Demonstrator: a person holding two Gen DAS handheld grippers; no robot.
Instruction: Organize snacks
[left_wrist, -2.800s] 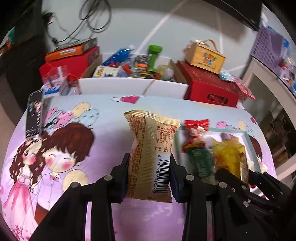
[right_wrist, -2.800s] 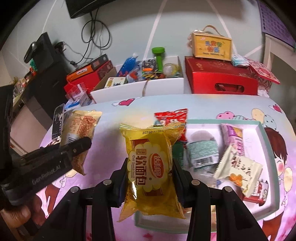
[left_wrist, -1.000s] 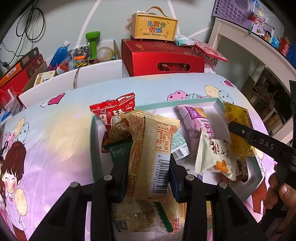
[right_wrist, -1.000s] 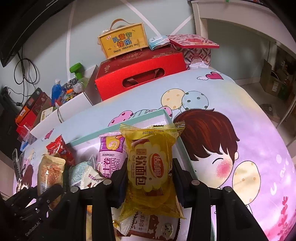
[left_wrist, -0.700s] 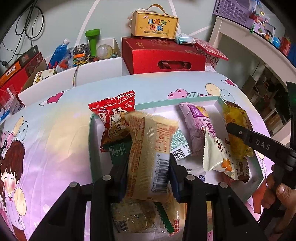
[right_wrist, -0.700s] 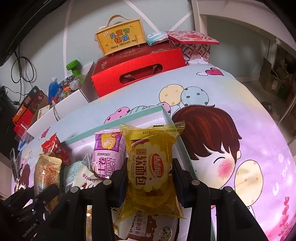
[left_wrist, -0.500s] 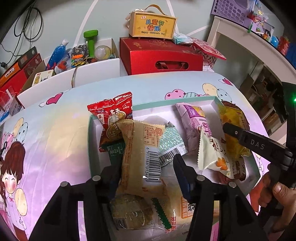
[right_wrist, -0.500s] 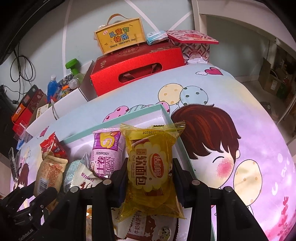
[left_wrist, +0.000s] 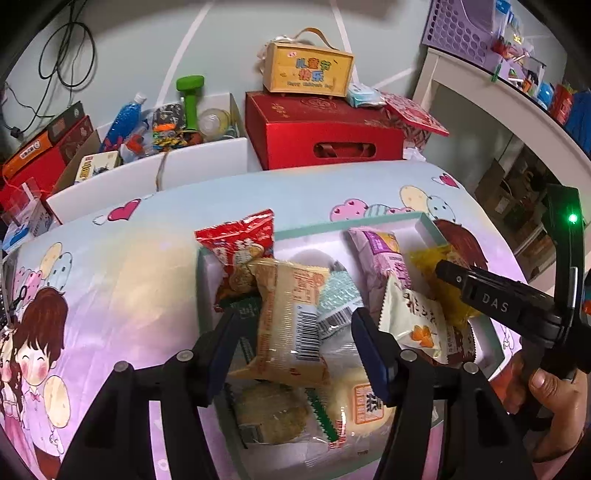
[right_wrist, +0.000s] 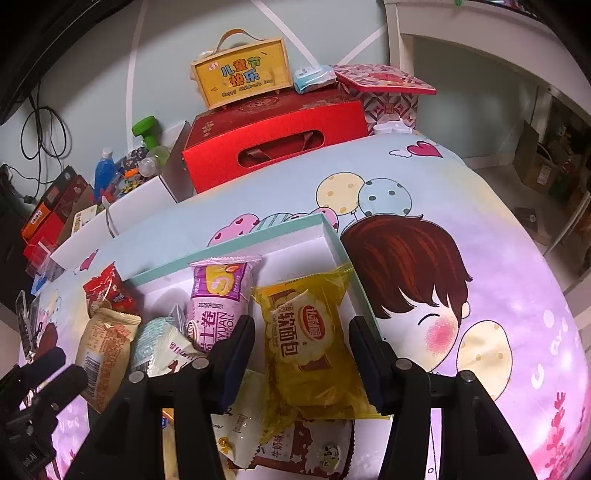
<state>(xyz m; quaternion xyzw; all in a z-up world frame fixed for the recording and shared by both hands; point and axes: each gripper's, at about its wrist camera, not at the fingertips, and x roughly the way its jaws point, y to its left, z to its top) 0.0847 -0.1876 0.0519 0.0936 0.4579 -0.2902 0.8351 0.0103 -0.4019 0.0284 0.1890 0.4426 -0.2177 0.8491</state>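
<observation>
Cartoon-print bed (right_wrist: 480, 258) holds a teal-rimmed tray (right_wrist: 229, 242) | left gripper (left_wrist: 291, 332) jaws wide, tan packet (left_wrist: 290, 321) lying loose between them | right gripper (right_wrist: 301, 345) jaws wide around yellow bread packet (right_wrist: 308, 343) | advice: lift both straight out without snagging wrappers.

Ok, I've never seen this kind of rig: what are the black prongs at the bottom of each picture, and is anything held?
No robot: a person carries a handheld two-finger gripper in each hand, each with a fisheye camera looking along its fingers. One picture is from the left gripper, the other from the right gripper. Both are open, holding nothing. A beige bread pack and a yellow bread pack lie loose in the teal-rimmed tray among other snacks. The tray sits on a cartoon-print cloth.
</observation>
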